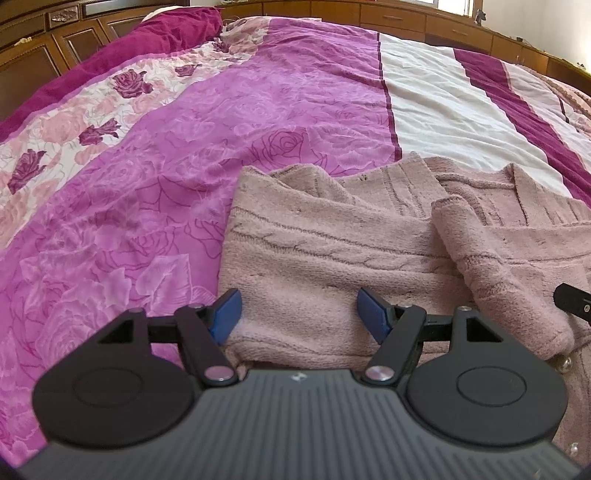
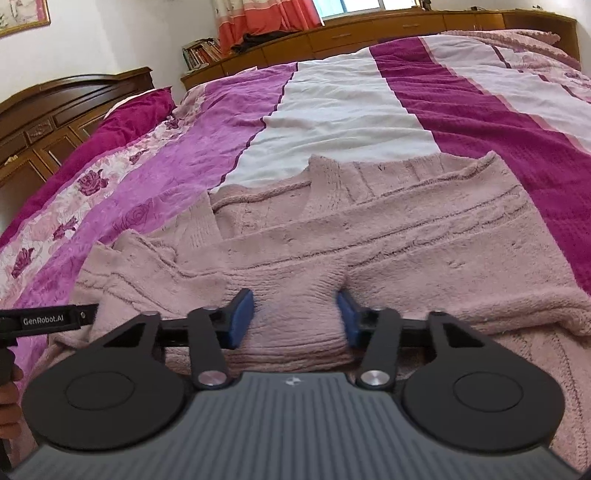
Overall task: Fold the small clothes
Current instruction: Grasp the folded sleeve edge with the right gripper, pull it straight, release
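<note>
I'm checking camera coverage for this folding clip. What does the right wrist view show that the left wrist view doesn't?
Only the right wrist view shows the right gripper pinching a bunched ridge of the pink sweater, plus orange curtains and a row of books. Only the left wrist view shows the left gripper open over the sweater's left part, and pearl buttons. Both show the sweater on the striped bedspread.

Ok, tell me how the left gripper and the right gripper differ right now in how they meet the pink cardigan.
The left gripper stands wider, the pink cardigan lying flat between its pads; the right gripper is narrower, with a ridge of knit bunched up between its pads. The left gripper works the garment's edge next to the bedspread; the right sits over its middle. Both have blue pads and point down at the same cardigan.
</note>
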{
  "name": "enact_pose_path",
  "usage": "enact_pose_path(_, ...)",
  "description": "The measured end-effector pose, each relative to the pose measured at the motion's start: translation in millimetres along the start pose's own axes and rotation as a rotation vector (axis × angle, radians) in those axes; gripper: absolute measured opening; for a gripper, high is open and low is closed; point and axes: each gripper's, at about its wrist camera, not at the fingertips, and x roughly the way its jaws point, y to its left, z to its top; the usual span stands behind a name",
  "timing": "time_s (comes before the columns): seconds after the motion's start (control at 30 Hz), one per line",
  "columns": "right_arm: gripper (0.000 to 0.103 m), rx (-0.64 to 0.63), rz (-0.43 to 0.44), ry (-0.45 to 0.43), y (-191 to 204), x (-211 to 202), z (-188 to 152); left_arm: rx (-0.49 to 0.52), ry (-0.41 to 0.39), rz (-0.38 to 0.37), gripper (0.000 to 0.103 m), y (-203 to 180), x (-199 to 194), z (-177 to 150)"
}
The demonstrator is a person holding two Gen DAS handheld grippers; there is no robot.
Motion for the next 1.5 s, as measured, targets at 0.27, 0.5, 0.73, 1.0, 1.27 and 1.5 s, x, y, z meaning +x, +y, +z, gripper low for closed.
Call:
enact_pose_path(0.27, 0.015, -0.027, 0.048, -0.020, 8, -9, 6, 0.002, -0.001, 0.003, 0.071, 0, 1, -1)
enact_pose_path(0.5, 0.015, -0.093, 0.019, -0.130, 7, -36, 39, 0.001, 0.001, 0.001, 0.073, 0, 1, 0)
enact_pose_path(0.73, 0.015, -0.088, -0.090, -0.194, -26, -61, 65, 0.001, 0.002, 0.003, 0.073, 0, 1, 0)
enact_pose_path(1.0, 0.017, -0.100, -0.169, -0.060, -58, -33, 39, 0.005, 0.001, 0.004, 0.074, 0, 2, -1)
enact_pose_path(1.27, 0.057, -0.066, -0.277, -0.075, -65, -24, 29, 0.005, 0.000, 0.004, 0.075, 0, 2, -1)
enact_pose_path(1.5, 0.060, -0.096, -0.195, -0.097, -50, -40, 26, 0.016, -0.002, 0.009, 0.075, -3, 5, -1)
